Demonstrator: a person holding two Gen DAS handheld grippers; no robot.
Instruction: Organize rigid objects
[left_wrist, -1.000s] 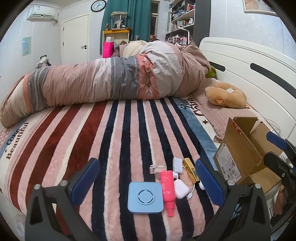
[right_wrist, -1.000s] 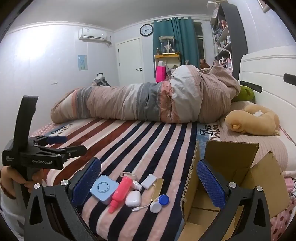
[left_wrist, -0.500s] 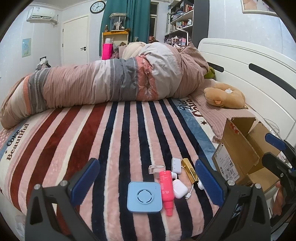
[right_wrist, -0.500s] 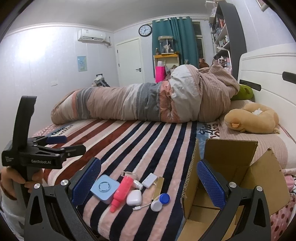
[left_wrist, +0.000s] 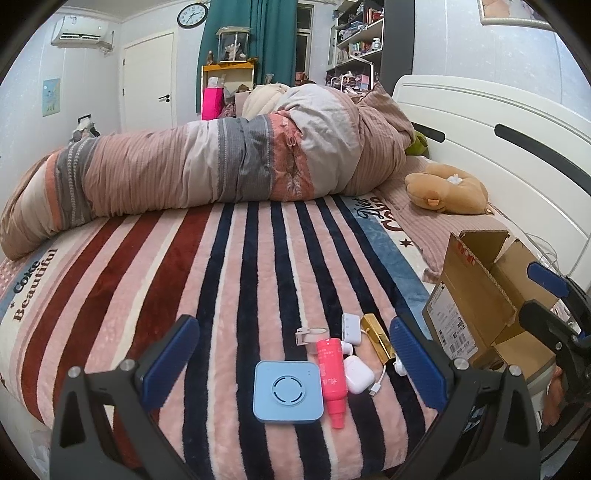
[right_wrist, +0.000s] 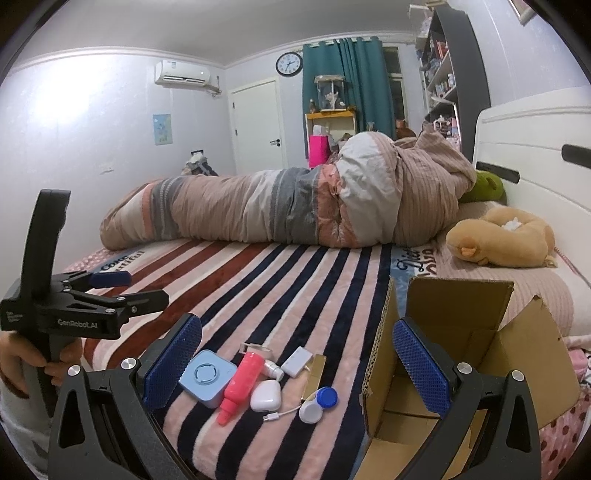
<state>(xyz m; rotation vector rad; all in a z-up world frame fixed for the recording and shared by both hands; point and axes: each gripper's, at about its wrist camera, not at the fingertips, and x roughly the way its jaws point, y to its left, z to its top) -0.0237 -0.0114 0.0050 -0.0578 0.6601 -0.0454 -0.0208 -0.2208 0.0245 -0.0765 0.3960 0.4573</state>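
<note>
A cluster of small objects lies on the striped blanket near the bed's front edge: a light blue square device (left_wrist: 287, 392) (right_wrist: 207, 377), a pink tube (left_wrist: 331, 373) (right_wrist: 240, 384), a white earbud case (left_wrist: 358, 373) (right_wrist: 265, 396), a white adapter (left_wrist: 351, 325) (right_wrist: 296, 356), a gold box (left_wrist: 376, 335) (right_wrist: 314, 367), a clear tape roll (left_wrist: 311, 334) and a blue-and-white lens case (right_wrist: 318, 403). An open cardboard box (left_wrist: 476, 306) (right_wrist: 458, 354) stands to their right. My left gripper (left_wrist: 293, 363) is open and empty above the cluster. My right gripper (right_wrist: 297, 363) is open and empty, between cluster and box.
A rolled striped duvet (left_wrist: 207, 166) lies across the far side of the bed. A brown plush toy (left_wrist: 447, 190) rests by the white headboard (left_wrist: 498, 122). The left gripper's body shows in the right wrist view (right_wrist: 74, 314); the right one's shows at the left view's edge (left_wrist: 554, 314).
Both views have shifted slightly: the object cluster sits a little lower and nearer in each. Both grippers stay open and empty.
</note>
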